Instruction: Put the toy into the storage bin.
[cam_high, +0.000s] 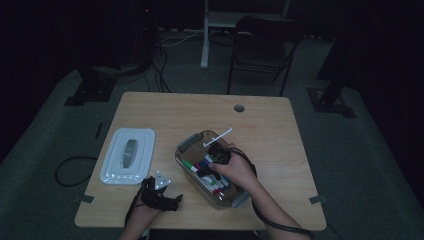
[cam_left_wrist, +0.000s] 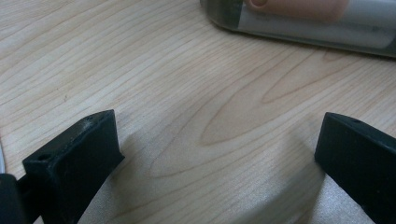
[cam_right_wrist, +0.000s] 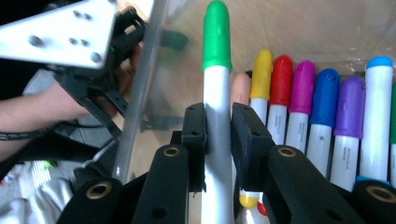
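The room is dark, and the light falls mostly on the wooden table (cam_high: 200, 115), which has rounded corners and 1 round hole (cam_high: 239, 107) near its far edge. Around the table lies grey carpet floor (cam_high: 360, 165). Behind the table stands 1 dark folding chair (cam_high: 262, 47), and left of the chair a white post (cam_high: 205, 35). Black cables (cam_high: 162, 70) run on the carpet beyond the table's far left corner.

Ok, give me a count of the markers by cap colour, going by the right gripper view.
Green marker: 1, clamped in the right gripper
Yellow marker: 1
Red marker: 1
Magenta marker: 1
Dark blue marker: 1
Purple marker: 1
Light blue marker: 1
Total: 7 clearly visible
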